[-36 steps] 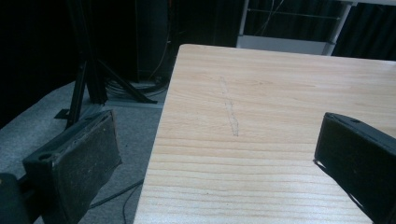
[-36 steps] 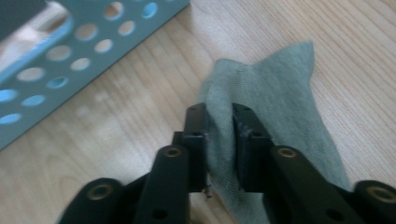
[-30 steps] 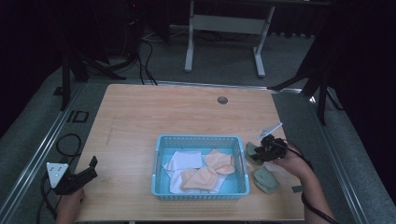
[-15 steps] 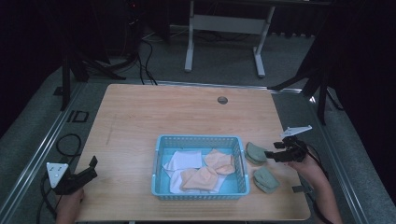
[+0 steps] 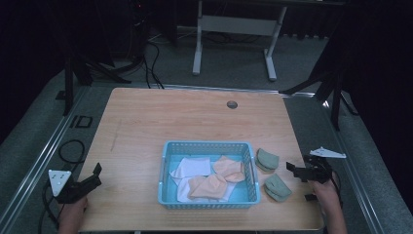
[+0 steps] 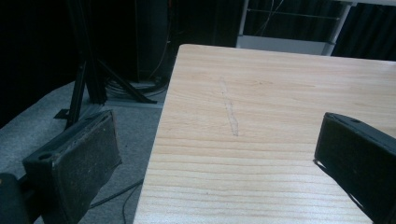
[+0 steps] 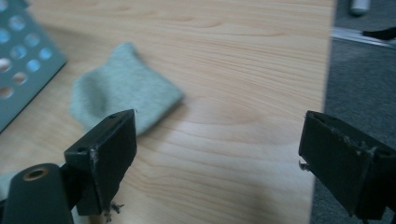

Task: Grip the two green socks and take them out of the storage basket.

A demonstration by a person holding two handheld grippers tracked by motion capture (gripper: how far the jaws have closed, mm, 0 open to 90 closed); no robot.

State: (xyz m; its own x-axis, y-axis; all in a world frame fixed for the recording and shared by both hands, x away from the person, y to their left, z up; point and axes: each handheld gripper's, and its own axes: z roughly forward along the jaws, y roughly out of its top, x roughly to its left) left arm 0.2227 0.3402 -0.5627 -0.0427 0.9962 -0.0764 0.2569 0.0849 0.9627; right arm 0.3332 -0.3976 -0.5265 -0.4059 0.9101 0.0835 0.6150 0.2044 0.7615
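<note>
Two green socks are lying on the table (image 5: 146,126), just to the right of a blue basket (image 5: 168,161). The far green sock (image 5: 267,160) is sitting near the basket's top right corner, and the near green sock (image 5: 277,187) is sitting a little closer to the person, by the basket's lower right corner. Inside the basket, some orange socks (image 5: 228,168) and white socks (image 5: 192,167) are piling up together. The right hand-held gripper (image 5: 298,170) is hovering just to the right of the green socks, with its jaws wide apart and nothing between them. In the right gripper view, a green sock (image 7: 123,91) is resting flat on the wood just past the left jaw. The left hand-held gripper (image 5: 95,174) is waiting far off at the left edge of the table, and its jaws are spread apart and empty too. The socks are looking soft, light and floppy, so one will probably bend and hang down when it is lifted. It should not break or slip much, because cloth is easy to pinch. A good spot to take hold is probably the thick folded edge facing the right hand-held gripper, pinching through both layers so the whole sock comes up together.
</note>
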